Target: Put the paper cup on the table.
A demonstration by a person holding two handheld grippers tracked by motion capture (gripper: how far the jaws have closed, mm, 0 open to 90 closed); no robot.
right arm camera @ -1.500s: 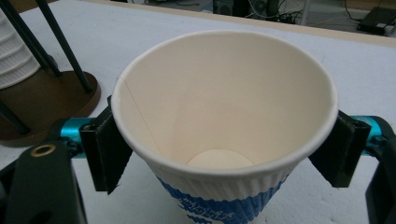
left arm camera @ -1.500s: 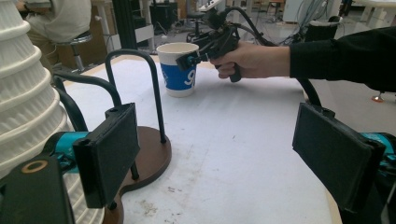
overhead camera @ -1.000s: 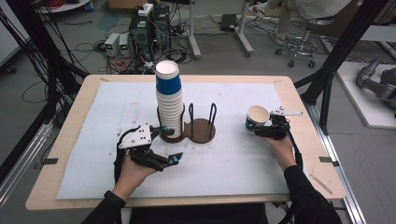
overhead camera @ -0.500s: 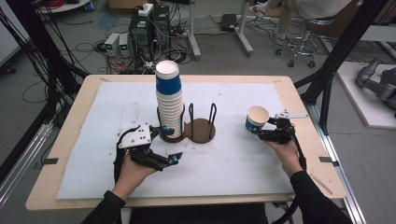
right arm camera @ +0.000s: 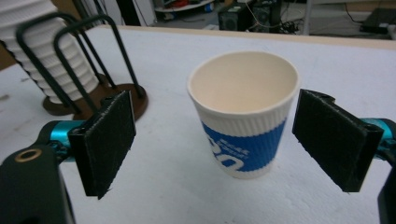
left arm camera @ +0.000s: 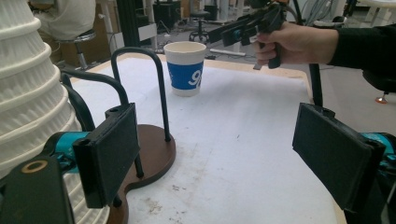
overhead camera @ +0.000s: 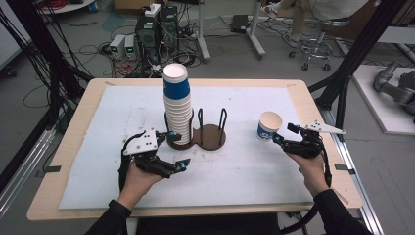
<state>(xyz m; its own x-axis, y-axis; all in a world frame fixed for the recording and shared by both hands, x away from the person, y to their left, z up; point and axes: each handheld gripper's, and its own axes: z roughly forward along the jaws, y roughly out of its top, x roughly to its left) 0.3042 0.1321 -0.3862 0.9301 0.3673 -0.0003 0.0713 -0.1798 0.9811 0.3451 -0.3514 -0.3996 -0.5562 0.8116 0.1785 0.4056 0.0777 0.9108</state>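
A blue-and-white paper cup [overhead camera: 269, 126] [right arm camera: 243, 116] [left arm camera: 187, 67] stands upright on the white mat, right of centre. My right gripper [overhead camera: 285, 135] [right arm camera: 212, 140] is open, with one jaw on each side of the cup and a gap to each. A tall stack of white ribbed cups [overhead camera: 177, 105] [left arm camera: 28, 93] [right arm camera: 51, 51], its top cup blue, sits in the left ring of a brown wire cup holder [overhead camera: 211, 136] [left arm camera: 152, 151] [right arm camera: 116, 95]. My left gripper [overhead camera: 177, 157] [left arm camera: 233, 154] is open and empty, low on the mat just in front of the stack.
The white mat [overhead camera: 235, 171] covers most of the wooden table [overhead camera: 313, 105]. The holder's right ring stands with nothing in it. Black frame posts, cables and computer boxes [overhead camera: 147, 34] stand on the floor beyond the far edge.
My right hand has drawn back a little toward the near right, away from the cup, which stays upright in place. The left hand has not moved.
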